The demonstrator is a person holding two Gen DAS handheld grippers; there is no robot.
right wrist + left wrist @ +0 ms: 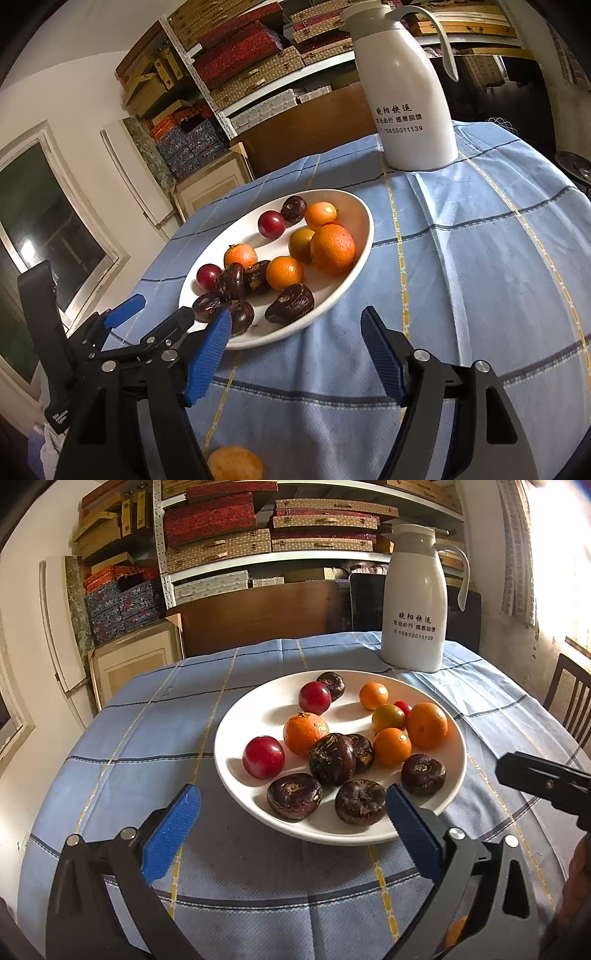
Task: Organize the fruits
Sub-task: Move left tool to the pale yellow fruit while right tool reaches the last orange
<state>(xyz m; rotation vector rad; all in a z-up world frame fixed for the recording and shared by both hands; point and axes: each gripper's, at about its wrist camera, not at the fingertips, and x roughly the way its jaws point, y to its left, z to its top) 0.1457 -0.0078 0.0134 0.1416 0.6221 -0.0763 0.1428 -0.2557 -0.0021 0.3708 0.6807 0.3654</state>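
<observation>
A white plate (pixel 255 812) (pixel 354 214) on the blue checked tablecloth holds several oranges (pixel 426 724) (pixel 332 249), red round fruits (pixel 263 757) (pixel 271 223) and dark brown water chestnuts (pixel 294 795) (pixel 290 303). My left gripper (pixel 293 812) is open, its blue pads at the plate's near rim, with nothing between them. My right gripper (pixel 295 341) is open just in front of the plate's near right rim, empty. One orange (pixel 235 463) lies on the cloth below the right gripper. The left gripper (pixel 159 314) shows at the left of the right wrist view.
A tall white thermos jug (pixel 415 602) (pixel 410 99) stands behind the plate at the table's far side. Shelves stacked with boxes (pixel 221 535) fill the back wall. A wooden chair (pixel 570 701) stands at the right. The right gripper's black arm (pixel 543 779) reaches in from the right.
</observation>
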